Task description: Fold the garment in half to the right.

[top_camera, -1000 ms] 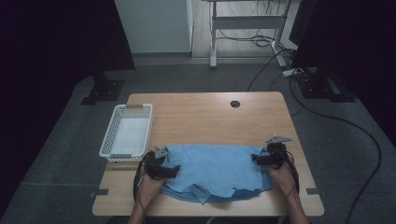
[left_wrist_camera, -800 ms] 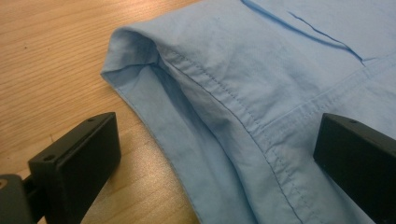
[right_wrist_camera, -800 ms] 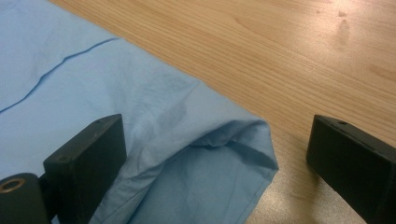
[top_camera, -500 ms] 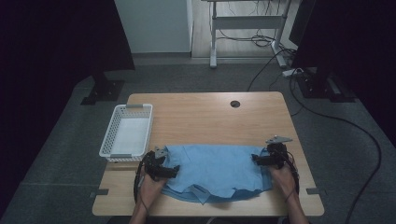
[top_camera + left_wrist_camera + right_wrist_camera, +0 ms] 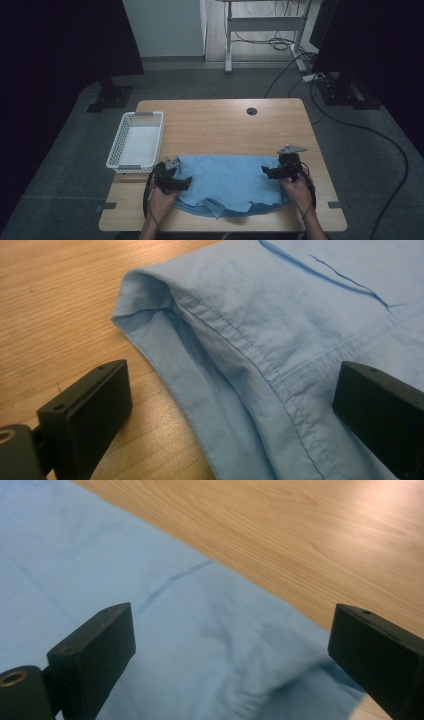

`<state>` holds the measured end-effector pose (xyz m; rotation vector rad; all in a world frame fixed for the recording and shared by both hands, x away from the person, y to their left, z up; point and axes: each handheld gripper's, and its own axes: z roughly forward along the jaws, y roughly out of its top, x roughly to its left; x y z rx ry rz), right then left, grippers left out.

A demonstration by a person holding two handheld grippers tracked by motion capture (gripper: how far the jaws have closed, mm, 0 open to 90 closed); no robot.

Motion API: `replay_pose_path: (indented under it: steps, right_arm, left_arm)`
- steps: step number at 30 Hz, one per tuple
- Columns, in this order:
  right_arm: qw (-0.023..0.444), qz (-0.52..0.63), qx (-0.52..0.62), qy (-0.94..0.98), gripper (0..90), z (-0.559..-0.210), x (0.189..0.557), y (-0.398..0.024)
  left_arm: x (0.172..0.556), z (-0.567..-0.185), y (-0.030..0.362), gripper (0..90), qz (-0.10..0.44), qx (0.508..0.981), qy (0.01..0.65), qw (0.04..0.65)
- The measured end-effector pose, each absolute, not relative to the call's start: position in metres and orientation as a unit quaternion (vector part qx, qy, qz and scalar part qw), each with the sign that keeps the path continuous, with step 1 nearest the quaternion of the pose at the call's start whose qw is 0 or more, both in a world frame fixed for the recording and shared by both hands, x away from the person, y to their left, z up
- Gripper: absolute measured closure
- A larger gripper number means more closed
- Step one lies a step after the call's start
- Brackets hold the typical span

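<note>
Your left gripper [image 5: 186, 182] and right gripper [image 5: 266, 171] both gape wide, clasping nothing; each straddles an edge of the blue shirt [image 5: 227, 181].

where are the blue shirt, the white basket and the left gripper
blue shirt [image 5: 231, 179], high view, middle of the cloth
white basket [image 5: 116, 150], high view, left wall
left gripper [image 5: 187, 182], high view, between its fingertips at the shirt's left edge
</note>
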<state>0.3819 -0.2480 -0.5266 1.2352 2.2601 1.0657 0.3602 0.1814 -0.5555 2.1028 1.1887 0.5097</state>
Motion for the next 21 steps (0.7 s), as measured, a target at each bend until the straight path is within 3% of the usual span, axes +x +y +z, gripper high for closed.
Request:
replay_pose_path:
  steps: [10,21]
  right_arm:
    - [0.167,0.396,0.395,0.811,4.4,-0.511,0.373,-0.207]
    - [0.147,0.389,0.361,0.835,3.4,-0.529,0.367,-0.165]
  left_arm:
    - [0.36,-0.555,0.181,2.6,0.195,0.805,0.453,0.332]
    - [0.358,-0.555,0.181,4.2,0.197,0.802,0.455,0.333]
